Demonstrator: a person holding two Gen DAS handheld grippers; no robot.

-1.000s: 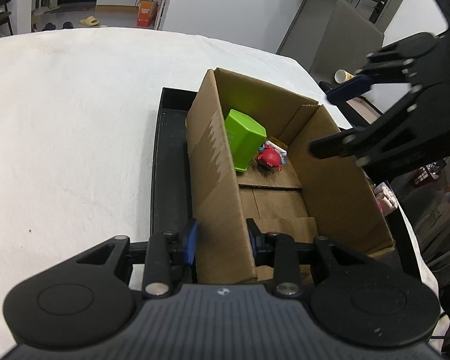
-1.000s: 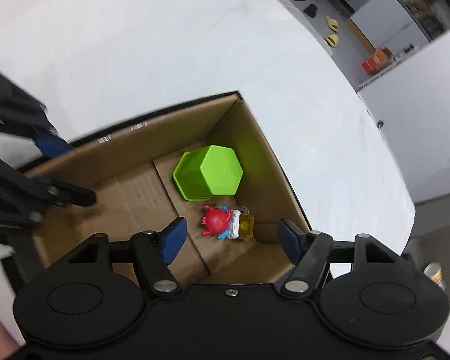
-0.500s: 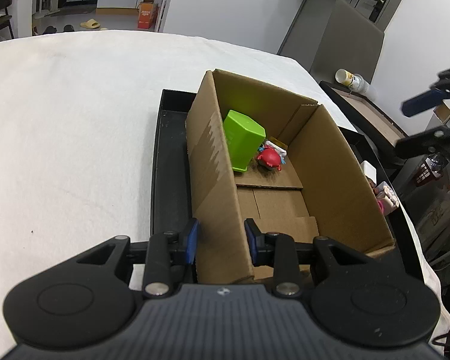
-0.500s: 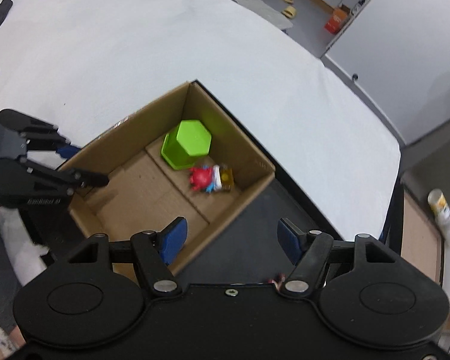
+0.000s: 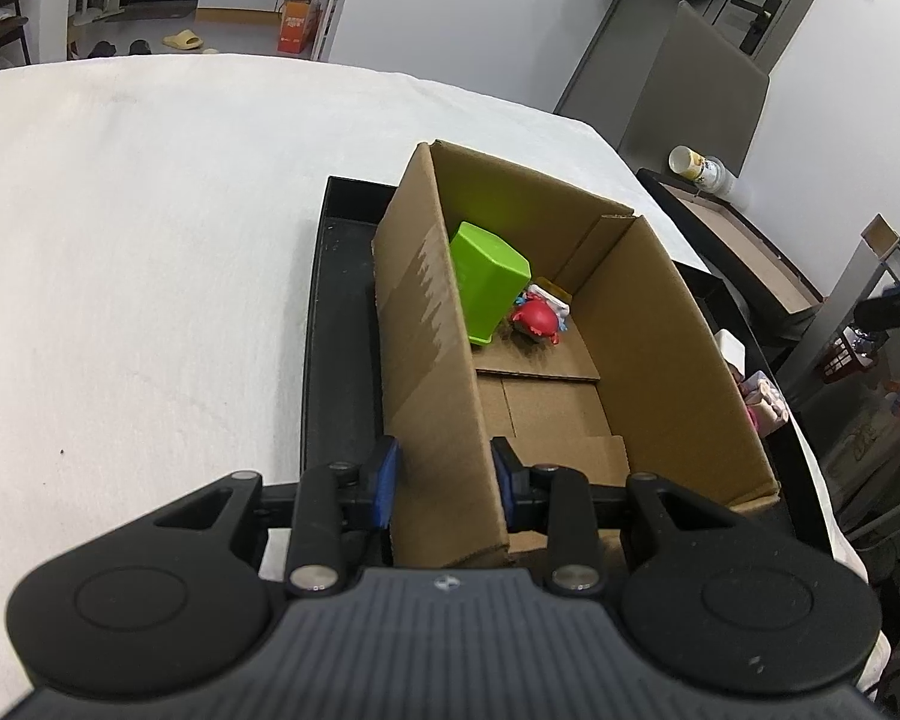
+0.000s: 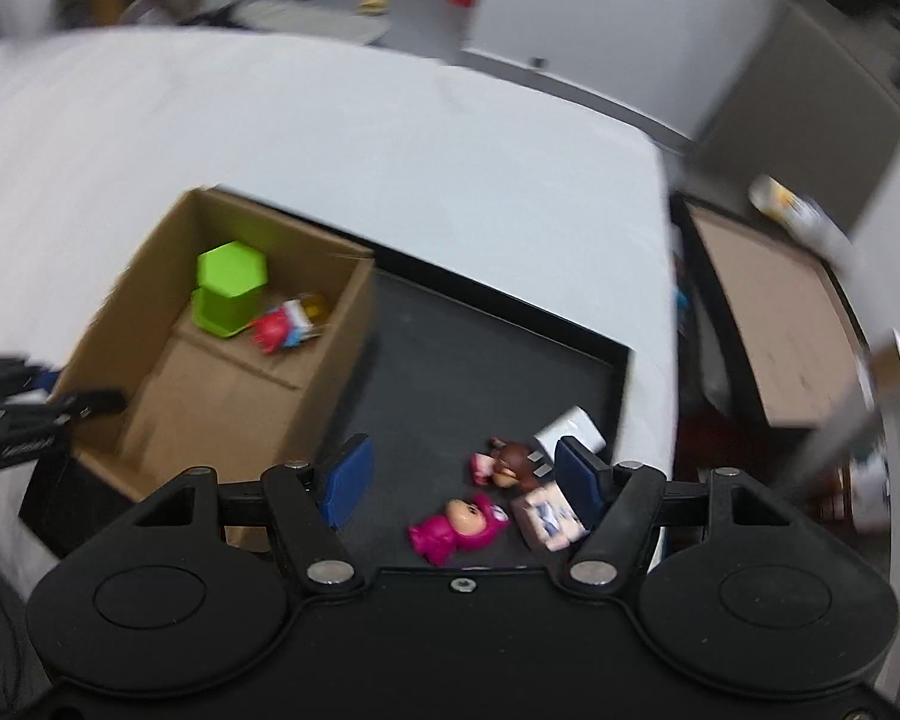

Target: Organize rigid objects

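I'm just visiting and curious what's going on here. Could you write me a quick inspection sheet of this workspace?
Surface: white table with a black tray.
Job's things: green cup and red figure inside the cardboard box; pink figure, brown figure, small carton and a white block on the tray.
Clutter: nothing seen.
Grippers: left gripper clamps the box wall; right gripper open, empty, above the tray.
Cables: nothing seen.
Surroundings: door, paper cup, slippers on floor.

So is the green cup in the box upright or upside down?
Upside down: the green cup rests on its wider rim, closed hexagonal base up, inside the cardboard box.
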